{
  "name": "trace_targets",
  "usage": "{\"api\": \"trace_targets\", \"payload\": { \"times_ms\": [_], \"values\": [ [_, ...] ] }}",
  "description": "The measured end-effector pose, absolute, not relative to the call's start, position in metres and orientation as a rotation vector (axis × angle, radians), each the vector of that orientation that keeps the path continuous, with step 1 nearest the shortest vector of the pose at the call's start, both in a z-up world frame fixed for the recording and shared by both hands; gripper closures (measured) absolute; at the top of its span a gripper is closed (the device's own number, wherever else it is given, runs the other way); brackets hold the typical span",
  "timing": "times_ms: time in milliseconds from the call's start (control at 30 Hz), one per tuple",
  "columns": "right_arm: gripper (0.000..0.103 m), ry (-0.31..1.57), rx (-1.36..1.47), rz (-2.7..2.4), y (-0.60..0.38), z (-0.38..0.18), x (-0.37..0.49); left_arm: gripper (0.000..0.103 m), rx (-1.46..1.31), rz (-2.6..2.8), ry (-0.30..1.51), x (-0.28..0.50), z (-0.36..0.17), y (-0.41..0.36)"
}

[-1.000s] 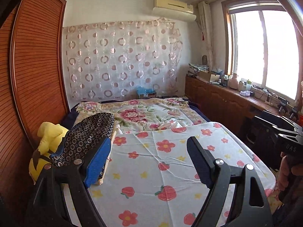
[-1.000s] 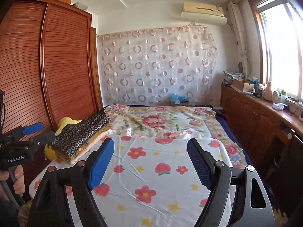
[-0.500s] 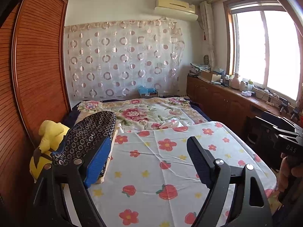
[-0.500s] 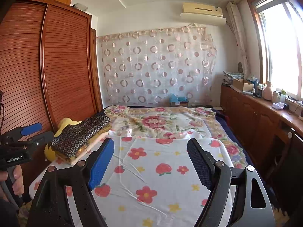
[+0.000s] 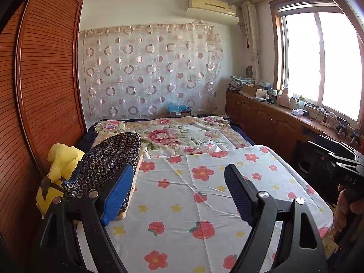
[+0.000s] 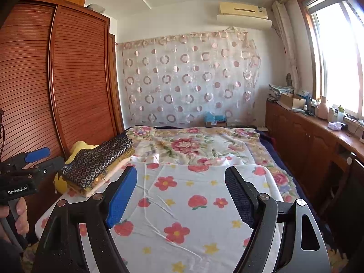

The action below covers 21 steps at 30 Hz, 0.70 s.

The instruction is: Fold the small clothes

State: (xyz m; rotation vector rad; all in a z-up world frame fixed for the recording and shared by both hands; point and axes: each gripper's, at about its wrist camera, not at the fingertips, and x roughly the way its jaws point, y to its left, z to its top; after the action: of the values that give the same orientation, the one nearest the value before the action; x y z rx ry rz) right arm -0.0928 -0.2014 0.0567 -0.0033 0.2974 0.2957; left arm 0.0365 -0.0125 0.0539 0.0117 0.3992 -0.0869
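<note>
A stack of folded clothes topped by a dark cloth with a ring pattern lies at the left edge of the white flower-and-strawberry sheet. My left gripper hovers open over the sheet just right of the stack, with nothing between its fingers. In the right wrist view the same stack is at the left. My right gripper is open and empty above the sheet. Each gripper shows at the edge of the other's view, held in a hand: the right gripper and the left gripper.
A yellow plush toy sits between the stack and the slatted wooden wardrobe on the left. A floral blanket covers the far half of the bed. A low wooden cabinet with clutter runs under the window on the right.
</note>
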Motion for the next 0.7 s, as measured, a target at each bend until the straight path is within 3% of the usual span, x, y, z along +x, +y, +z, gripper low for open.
{"api": "trace_targets", "payload": {
  "times_ms": [700],
  "values": [
    [0.022, 0.298, -0.005, 0.299, -0.2044, 0.0563, -0.0901, 0.02, 0.014, -0.081, 0.397, 0.0378, 0.0531, -0.0099]
  ]
}}
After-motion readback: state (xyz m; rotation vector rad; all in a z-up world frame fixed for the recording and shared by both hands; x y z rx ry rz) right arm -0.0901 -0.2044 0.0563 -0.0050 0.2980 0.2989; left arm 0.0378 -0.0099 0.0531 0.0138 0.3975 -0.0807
